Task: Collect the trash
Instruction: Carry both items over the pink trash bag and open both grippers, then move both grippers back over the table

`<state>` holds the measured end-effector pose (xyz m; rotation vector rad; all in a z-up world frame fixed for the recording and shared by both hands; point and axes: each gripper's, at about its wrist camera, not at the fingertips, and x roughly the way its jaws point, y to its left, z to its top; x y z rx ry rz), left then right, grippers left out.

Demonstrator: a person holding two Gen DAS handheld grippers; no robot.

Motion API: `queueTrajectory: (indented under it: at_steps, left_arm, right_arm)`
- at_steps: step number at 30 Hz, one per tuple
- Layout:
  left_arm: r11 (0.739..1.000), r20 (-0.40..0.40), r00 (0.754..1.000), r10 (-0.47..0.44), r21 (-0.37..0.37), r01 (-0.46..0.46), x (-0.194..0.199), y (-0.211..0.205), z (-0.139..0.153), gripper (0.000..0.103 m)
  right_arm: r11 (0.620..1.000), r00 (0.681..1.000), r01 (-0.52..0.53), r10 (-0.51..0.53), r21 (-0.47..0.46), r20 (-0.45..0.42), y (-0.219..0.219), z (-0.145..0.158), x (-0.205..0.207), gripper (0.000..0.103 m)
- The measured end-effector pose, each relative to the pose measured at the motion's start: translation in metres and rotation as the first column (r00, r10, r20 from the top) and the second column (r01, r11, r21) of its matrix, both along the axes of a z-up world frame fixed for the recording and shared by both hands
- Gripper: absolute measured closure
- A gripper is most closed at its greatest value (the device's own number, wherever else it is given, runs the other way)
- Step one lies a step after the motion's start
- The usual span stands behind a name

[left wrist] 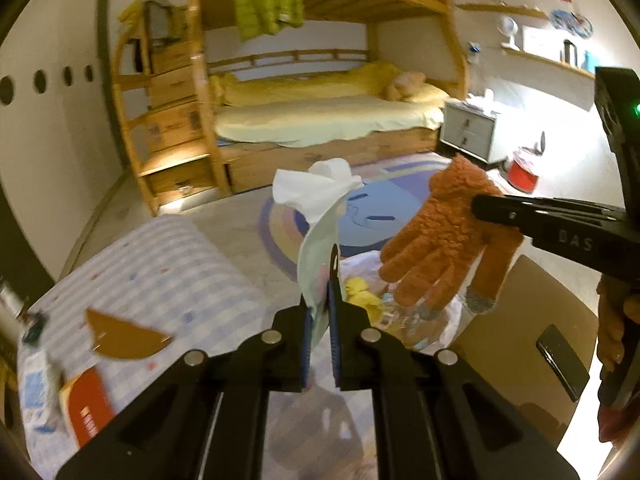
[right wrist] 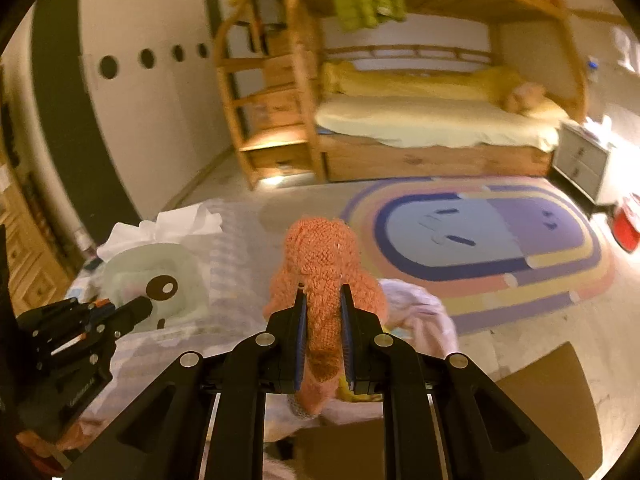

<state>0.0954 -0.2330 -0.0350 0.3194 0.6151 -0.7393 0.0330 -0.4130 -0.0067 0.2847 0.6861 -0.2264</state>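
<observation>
My left gripper point(left wrist: 322, 292) is shut on a pale green tissue pack point(left wrist: 318, 248) with white tissue sticking out of its top, held in the air. The pack also shows in the right wrist view point(right wrist: 160, 276) with the left gripper point(right wrist: 136, 312) under it. My right gripper point(right wrist: 323, 300) is shut on a fuzzy orange glove point(right wrist: 320, 256), fingers hanging down. In the left wrist view the glove point(left wrist: 440, 236) hangs from the right gripper point(left wrist: 480, 204) above a white-lined trash bag point(left wrist: 400, 320) that holds a yellow item and clear plastic.
A striped cloth point(left wrist: 160, 280) covers the table, with a brown half-round piece point(left wrist: 120, 340) and a red and white box point(left wrist: 84, 404) on it. A cardboard box point(left wrist: 532, 344) stands beside the bag. A bunk bed point(left wrist: 320, 112), rug point(right wrist: 480, 236) and red bin point(left wrist: 522, 176) lie beyond.
</observation>
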Motion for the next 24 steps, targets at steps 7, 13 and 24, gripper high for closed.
queueTrajectory:
  at_steps: [7, 13, 24]
  left_arm:
    - [0.998, -0.033, 0.998, -0.046, 0.052, 0.048, 0.028, -0.058, -0.021, 0.096]
    - [0.999, -0.05, 0.998, -0.037, 0.038, 0.039, 0.049, -0.08, -0.025, 0.093]
    - [0.999, -0.048, 0.998, 0.049, -0.002, -0.049, 0.042, -0.048, -0.012, 0.049]
  right_arm:
    - [0.997, 0.997, 0.064, -0.063, 0.034, -0.048, -0.04, -0.027, 0.021, 0.086]
    - [0.995, 0.994, 0.082, -0.078, 0.054, -0.072, -0.057, -0.045, 0.041, 0.084]
    - [0.99, 0.995, 0.086, -0.079, 0.112, -0.06, -0.048, -0.038, 0.023, 0.063]
